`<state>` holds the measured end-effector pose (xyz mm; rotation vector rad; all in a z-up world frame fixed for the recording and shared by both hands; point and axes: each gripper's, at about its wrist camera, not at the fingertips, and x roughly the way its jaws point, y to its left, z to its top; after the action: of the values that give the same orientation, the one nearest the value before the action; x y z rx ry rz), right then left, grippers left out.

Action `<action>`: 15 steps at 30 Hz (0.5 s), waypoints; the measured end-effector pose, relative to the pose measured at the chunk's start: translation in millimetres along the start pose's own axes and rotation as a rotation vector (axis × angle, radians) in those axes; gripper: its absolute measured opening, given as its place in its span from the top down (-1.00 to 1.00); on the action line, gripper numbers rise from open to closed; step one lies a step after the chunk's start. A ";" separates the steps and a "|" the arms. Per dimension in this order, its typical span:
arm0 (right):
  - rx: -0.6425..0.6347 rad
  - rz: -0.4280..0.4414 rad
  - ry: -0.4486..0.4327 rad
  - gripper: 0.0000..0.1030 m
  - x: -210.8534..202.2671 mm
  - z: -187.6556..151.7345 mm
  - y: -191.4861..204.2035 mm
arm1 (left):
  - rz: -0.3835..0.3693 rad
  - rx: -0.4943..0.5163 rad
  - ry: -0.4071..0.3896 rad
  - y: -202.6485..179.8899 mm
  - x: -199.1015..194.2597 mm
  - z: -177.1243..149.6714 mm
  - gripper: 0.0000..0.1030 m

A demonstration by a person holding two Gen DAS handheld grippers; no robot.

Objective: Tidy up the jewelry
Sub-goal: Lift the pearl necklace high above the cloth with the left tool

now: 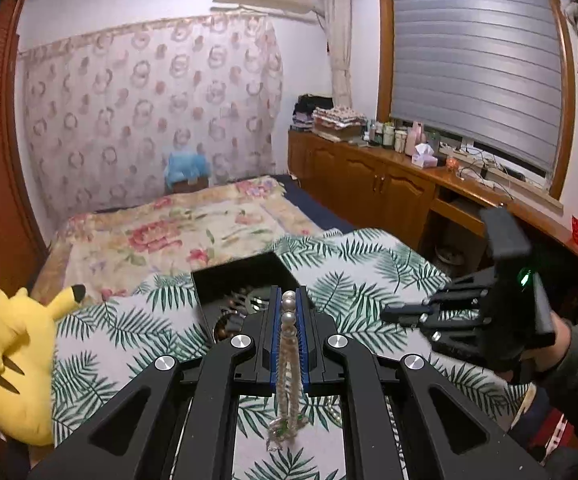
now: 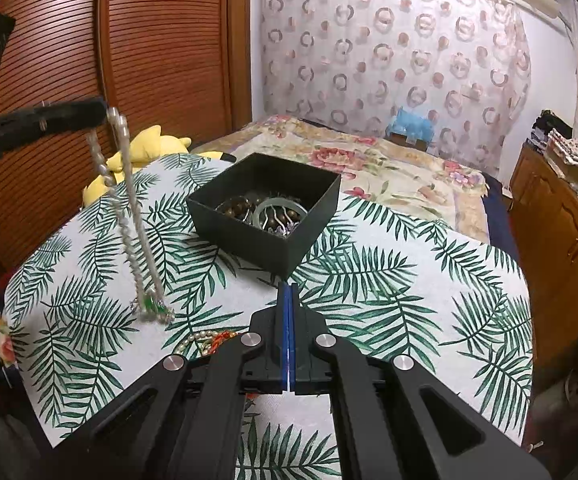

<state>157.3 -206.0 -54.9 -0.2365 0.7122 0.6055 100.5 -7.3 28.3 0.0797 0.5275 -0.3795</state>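
My left gripper (image 1: 288,294) is shut on a white pearl necklace (image 1: 287,364). The necklace hangs down from the jaws, its green-stoned pendant (image 2: 151,308) near the leaf-print cloth. The right wrist view shows the left gripper (image 2: 99,110) at upper left with the necklace (image 2: 129,216) dangling. A black open box (image 2: 265,208) on the cloth holds brown beads, a pale green bangle (image 2: 277,208) and a hair comb. My right gripper (image 2: 289,286) is shut and empty, just in front of the box's near corner. It also shows in the left wrist view (image 1: 405,314).
A leaf-print cloth (image 2: 389,288) covers the table. More pearls and a red-gold piece (image 2: 205,340) lie on it near the right gripper. A yellow plush toy (image 1: 21,364) sits at the table's left. A bed lies behind, and wooden cabinets (image 1: 369,184) stand at right.
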 end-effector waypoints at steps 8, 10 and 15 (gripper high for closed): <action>0.005 -0.002 0.069 0.34 28.8 -24.6 3.5 | -0.011 -0.017 -0.046 2.1 -11.3 16.9 0.88; 0.009 0.003 0.070 0.32 30.6 -27.4 2.5 | -0.015 -0.019 -0.055 2.0 -13.9 21.6 0.88; 0.008 0.056 0.046 0.32 26.3 -24.9 9.5 | -0.016 0.004 -0.074 -6.7 -19.5 34.7 0.88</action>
<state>153.9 -196.9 -91.1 -0.2235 0.7673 0.6522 98.9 -12.9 68.2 0.0647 0.4545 -0.3973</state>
